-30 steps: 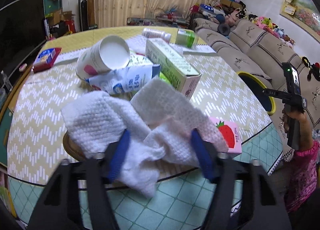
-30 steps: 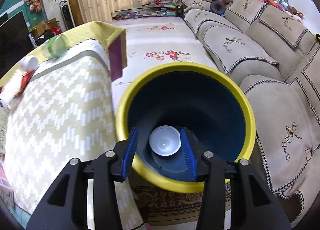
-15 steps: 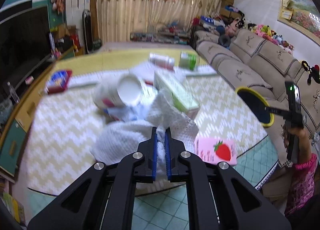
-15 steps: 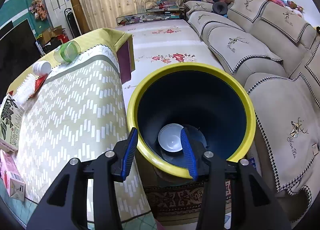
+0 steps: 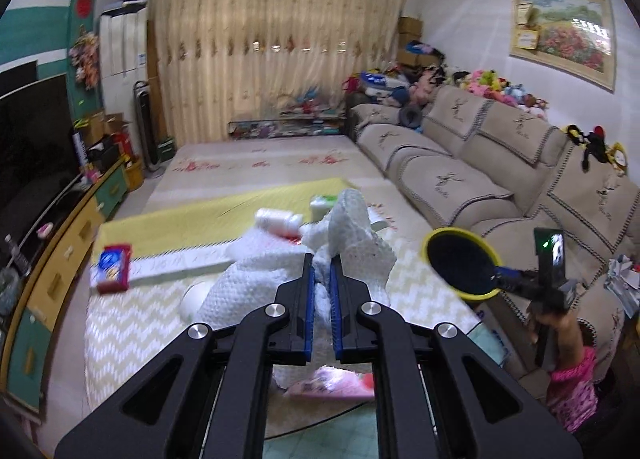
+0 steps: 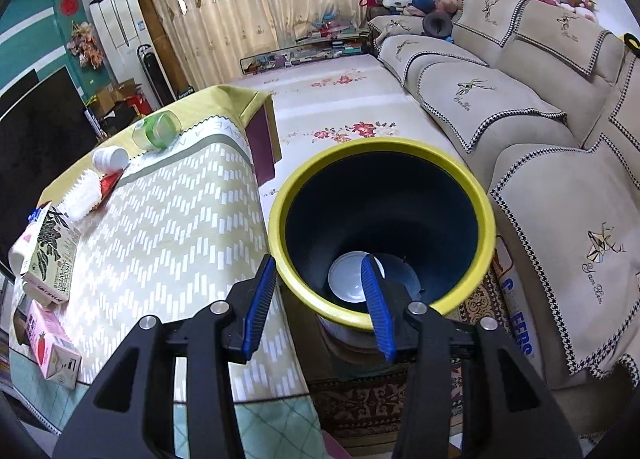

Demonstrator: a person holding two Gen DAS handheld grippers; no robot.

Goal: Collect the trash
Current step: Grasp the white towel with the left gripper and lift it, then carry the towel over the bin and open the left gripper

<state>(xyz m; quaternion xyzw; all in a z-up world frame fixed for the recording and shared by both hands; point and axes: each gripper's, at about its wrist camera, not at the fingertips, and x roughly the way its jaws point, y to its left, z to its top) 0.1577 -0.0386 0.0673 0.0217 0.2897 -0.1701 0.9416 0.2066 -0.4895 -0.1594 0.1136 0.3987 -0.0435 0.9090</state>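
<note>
Above the chevron-patterned bench (image 5: 136,323), the left gripper (image 5: 322,299) is clenched on a soft, light white waffle-textured cloth (image 5: 352,255), pinched mid-fold so it drapes, while the right gripper (image 6: 320,295) grips the yellow-rimmed dark bin (image 6: 486,227).

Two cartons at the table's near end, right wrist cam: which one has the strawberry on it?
The pink carton at the table's corner edge. The other carton, just behind it, is beige with dark leaf print.
</note>
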